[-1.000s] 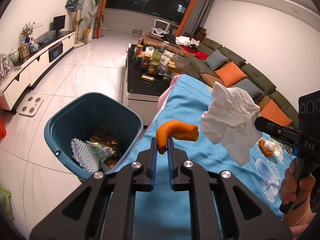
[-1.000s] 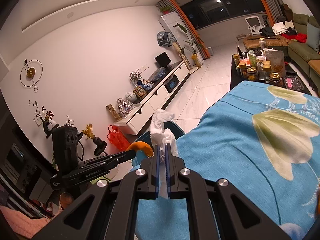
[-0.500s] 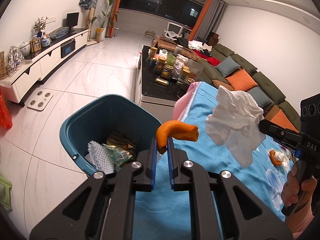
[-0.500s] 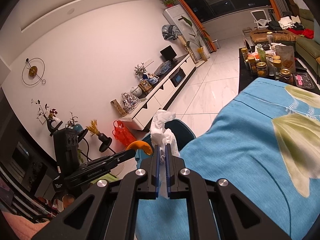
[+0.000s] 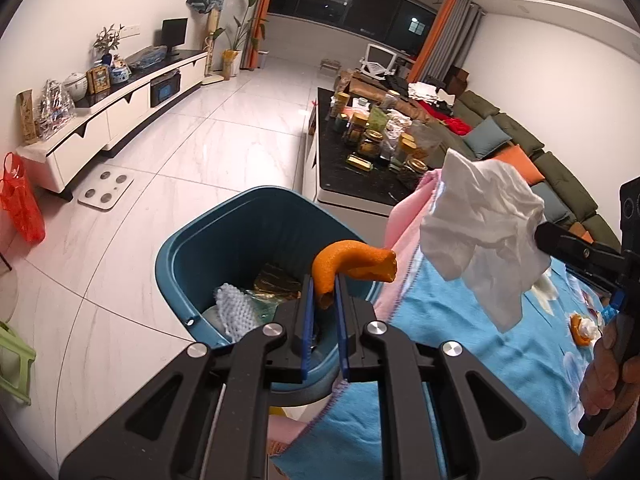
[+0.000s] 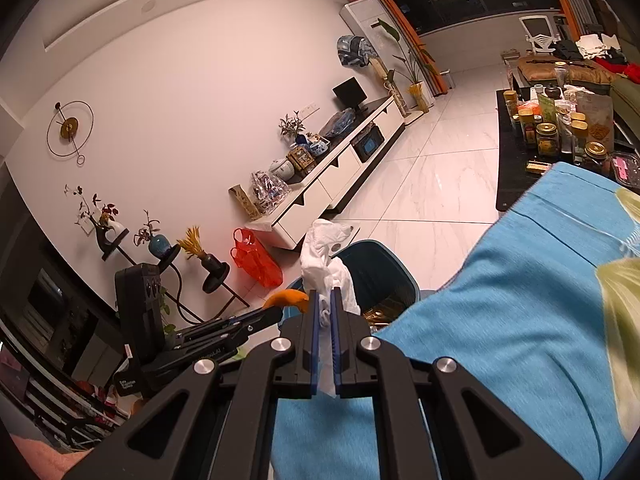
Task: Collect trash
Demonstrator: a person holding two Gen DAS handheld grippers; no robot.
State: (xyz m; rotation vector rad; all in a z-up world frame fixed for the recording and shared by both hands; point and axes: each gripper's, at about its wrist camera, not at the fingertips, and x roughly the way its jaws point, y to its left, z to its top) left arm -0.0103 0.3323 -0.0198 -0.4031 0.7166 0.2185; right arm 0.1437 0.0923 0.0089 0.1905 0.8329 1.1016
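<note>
Overhead, blue cloth [image 5: 500, 368] meets white-tiled floor [image 5: 224, 152].

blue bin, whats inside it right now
In the blue bin: a white foam net and gold crinkly wrappers. The left tongs and their orange peel cover the near part.

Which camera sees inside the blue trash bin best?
The left wrist view: it looks down into the blue trash bin, showing white foam netting and gold wrappers. The right wrist view shows only part of the bin, behind the tongs and white tissue.
</note>
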